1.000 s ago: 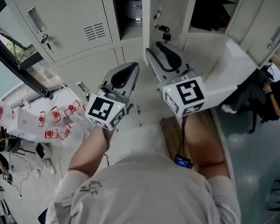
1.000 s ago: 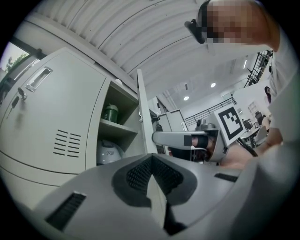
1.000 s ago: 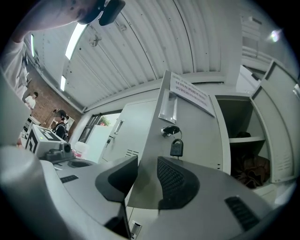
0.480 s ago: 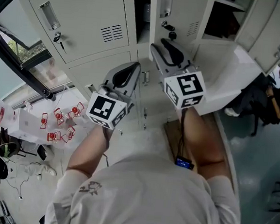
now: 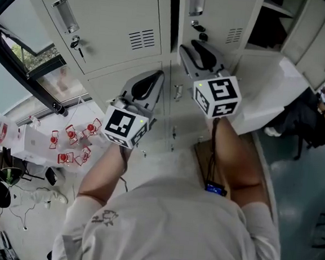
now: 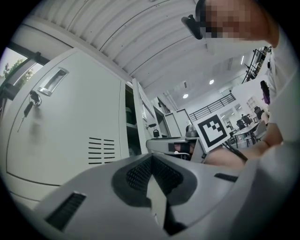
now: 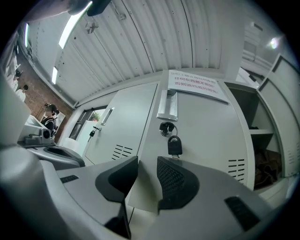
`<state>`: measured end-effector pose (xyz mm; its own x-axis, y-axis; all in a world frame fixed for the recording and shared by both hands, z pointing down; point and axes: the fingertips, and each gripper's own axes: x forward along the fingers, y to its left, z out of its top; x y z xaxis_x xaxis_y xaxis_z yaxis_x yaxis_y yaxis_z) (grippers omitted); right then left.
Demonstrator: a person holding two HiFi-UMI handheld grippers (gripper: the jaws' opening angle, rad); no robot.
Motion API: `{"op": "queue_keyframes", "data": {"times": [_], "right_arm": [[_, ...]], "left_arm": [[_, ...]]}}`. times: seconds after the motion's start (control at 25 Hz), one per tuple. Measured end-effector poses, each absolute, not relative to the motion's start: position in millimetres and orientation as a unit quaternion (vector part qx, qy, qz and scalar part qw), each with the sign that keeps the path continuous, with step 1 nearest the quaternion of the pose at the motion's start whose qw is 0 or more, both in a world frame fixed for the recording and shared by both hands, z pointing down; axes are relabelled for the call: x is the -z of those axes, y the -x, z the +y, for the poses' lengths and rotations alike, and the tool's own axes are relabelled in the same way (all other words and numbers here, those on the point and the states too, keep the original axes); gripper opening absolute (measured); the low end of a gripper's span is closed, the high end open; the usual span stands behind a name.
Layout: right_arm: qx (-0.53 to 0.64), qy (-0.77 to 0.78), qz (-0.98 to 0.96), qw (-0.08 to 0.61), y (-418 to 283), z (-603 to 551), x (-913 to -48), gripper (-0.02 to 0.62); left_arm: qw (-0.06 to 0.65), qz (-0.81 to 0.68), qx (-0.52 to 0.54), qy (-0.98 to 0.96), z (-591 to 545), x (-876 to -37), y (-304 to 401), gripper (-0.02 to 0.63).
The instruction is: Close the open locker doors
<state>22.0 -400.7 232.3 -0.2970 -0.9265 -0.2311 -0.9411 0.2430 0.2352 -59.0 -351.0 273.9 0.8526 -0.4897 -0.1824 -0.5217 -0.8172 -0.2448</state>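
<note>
Nearest, the left gripper (image 6: 153,159) was clenched and empty, while the right gripper (image 7: 146,164) stood slightly parted, also empty. At its 12 o'clock the padlocked locker door (image 7: 197,126) stood ajar. A flat, steady push near its free edge appeared advisable.

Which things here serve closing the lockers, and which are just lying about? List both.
For the job: open left locker door; open right locker door; left tongs, shut; right tongs, open.

Just about: red items on the floor; padlock on the middle door.
</note>
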Motion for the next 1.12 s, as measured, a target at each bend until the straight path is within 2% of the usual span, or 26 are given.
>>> {"op": "queue_keyframes", "data": {"times": [1.12], "right_arm": [[-0.157,0.613,0.774,0.007,-21,-458,-235,0.123]], "left_arm": [[0.136,0.264,-0.057,0.953,-381,-274,79,-0.005]]}}
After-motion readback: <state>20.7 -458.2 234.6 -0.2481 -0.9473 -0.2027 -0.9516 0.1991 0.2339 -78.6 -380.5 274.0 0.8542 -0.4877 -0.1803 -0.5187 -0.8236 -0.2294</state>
